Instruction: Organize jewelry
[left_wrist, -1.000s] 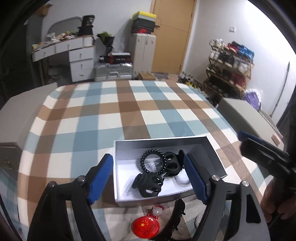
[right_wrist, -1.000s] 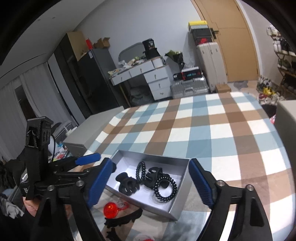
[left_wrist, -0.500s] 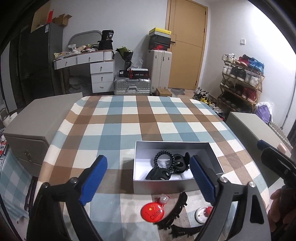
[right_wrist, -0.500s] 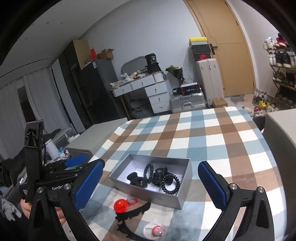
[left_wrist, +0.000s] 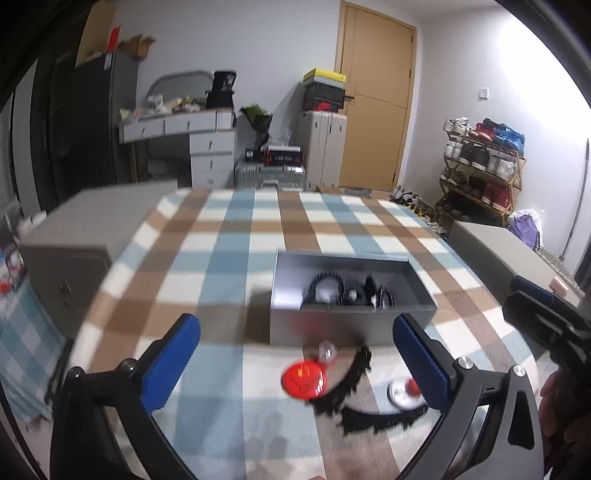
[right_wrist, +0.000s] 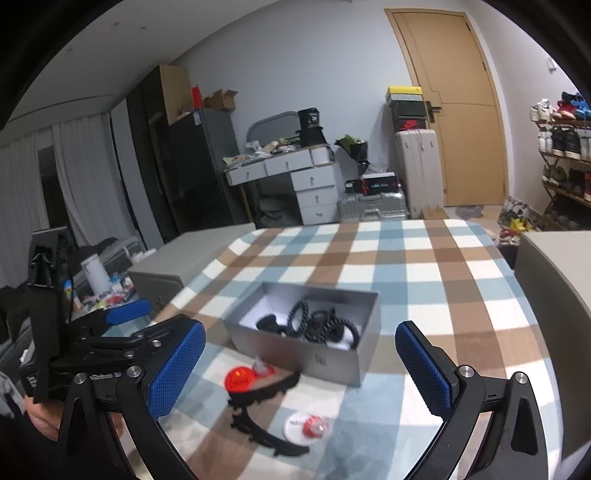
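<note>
Several black hair ties and claw clips (right_wrist: 314, 326) lie inside an open grey rectangular box (right_wrist: 295, 354) on the blue-brown checked table (right_wrist: 424, 266). Just in front of the box lie a round red badge (left_wrist: 303, 378), two black toothed headbands (right_wrist: 266, 391) and a small white-red disc (right_wrist: 308, 424). Left gripper (left_wrist: 295, 362) and right gripper (right_wrist: 301, 367) both hover wide open, holding nothing, above these loose pieces.

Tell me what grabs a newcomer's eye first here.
The grey box on the checked tablecloth, with black hair ties and clips heaped inside. In front of it lie a red round badge and black toothed headbands, framed by the open right gripper.
</note>
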